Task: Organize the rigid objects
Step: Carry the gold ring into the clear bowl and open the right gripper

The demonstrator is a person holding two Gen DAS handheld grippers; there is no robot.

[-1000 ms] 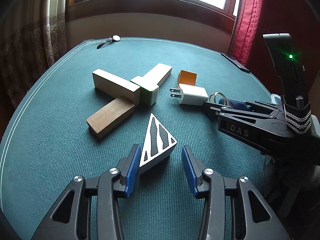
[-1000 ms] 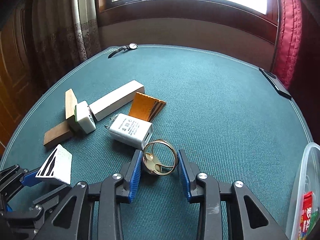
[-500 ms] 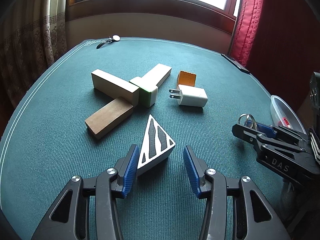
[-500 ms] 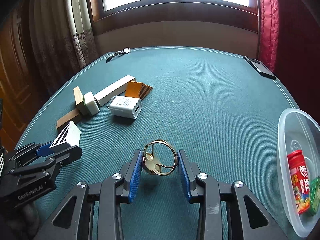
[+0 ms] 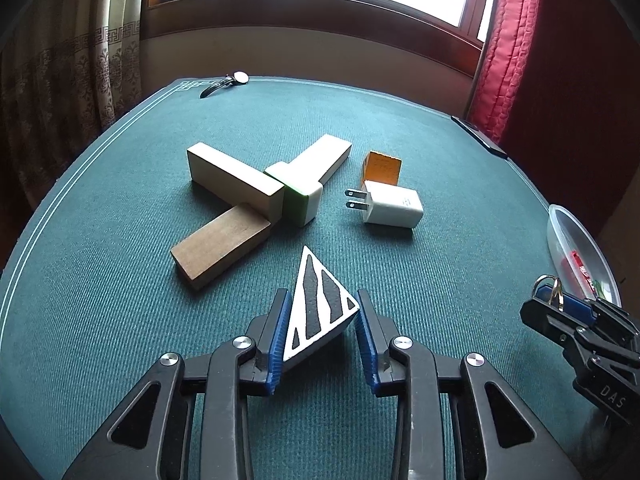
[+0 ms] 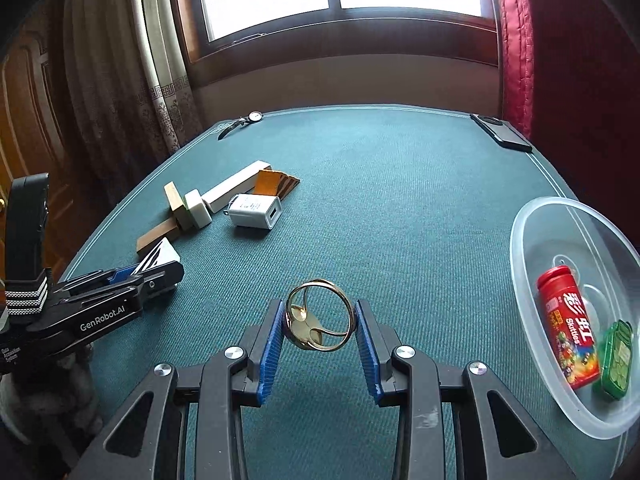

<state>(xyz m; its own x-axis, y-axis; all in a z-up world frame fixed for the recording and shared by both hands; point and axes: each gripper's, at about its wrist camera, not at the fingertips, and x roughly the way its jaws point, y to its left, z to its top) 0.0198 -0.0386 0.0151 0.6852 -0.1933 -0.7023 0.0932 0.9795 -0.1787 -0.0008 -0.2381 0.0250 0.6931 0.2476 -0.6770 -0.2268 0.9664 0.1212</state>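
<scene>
Left wrist view: left gripper (image 5: 320,312) sits low over the green felt table (image 5: 400,128), blue pads clamped on a white triangular block with black stripes (image 5: 318,306), just in front of the dark brown wooden block (image 5: 222,242) and white plug adapter (image 5: 392,202). Right wrist view: right gripper (image 6: 320,322) points toward the window, raised above the felt, pinching an upright gold metal ring (image 6: 320,314); the clear plastic bowl (image 6: 528,240) with a red Skittles bottle (image 6: 568,332) lies to its right.
</scene>
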